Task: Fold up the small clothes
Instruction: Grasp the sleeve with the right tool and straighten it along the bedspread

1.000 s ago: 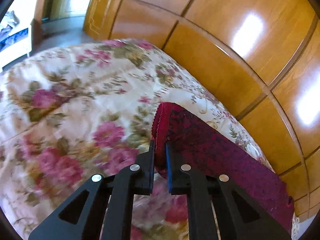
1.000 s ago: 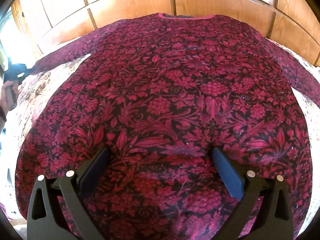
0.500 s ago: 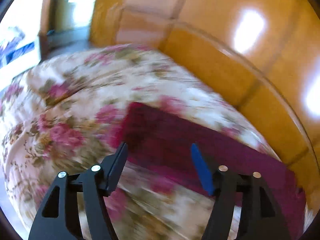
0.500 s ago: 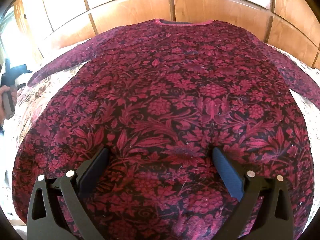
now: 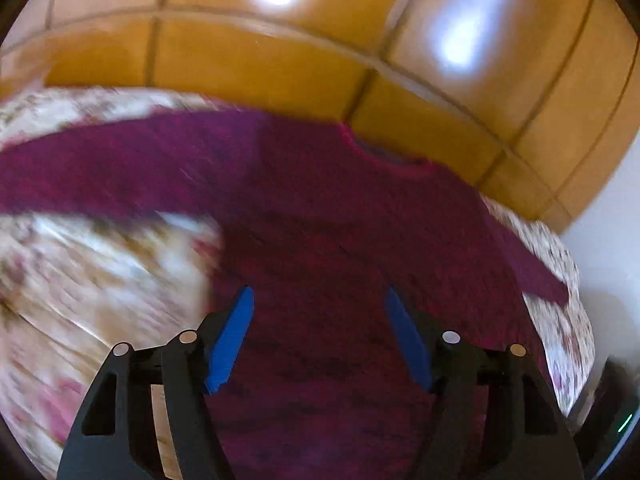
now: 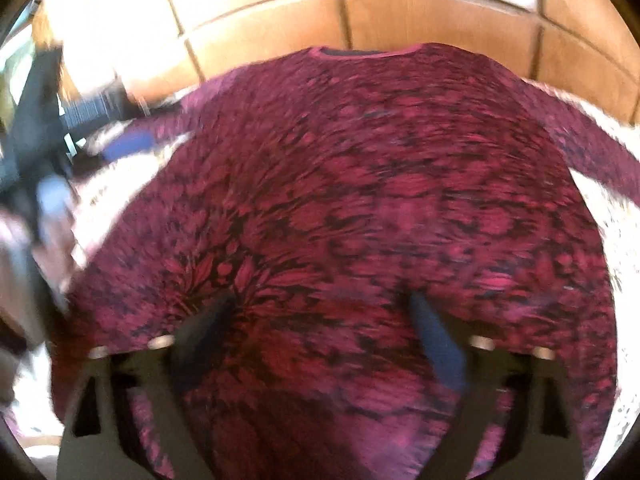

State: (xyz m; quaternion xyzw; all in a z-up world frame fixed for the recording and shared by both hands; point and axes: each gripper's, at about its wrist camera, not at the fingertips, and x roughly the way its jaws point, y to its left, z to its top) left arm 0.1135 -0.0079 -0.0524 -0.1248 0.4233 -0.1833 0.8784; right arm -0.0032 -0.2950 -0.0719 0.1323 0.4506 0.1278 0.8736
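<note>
1. Both views are smeared by motion blur, so the print on the red sweater (image 6: pixel 360 208) reads only as dark blotches in the right wrist view and nearly plain purple in the left wrist view
2. At the left edge of the right wrist view a dark blurred shape with a blue tip is the left gripper (image 6: pixel 120 144); the hand behind it is too blurred to make out
3. The sweater's hem is cut off by the lower frame edge in both views, and its right sleeve runs off the right edge of the right wrist view
4. The sweater lies spread flat on a floral bedspread (image 5: pixel 88 280), collar toward the top of the frame, sleeves stretched out to either side
5. Behind the bed stands a glossy wooden panelled wall (image 5: pixel 280 60) with two bright glare patches
6. No writing or label can be read
7. The left gripper (image 5: pixel 320 308) has its fingers fairly wide and easing inward over the sweater's body, nothing pinched
8. The right gripper (image 6: pixel 324 312) is closing, its fingers apart above the lower sweater, gripping nothing
</note>
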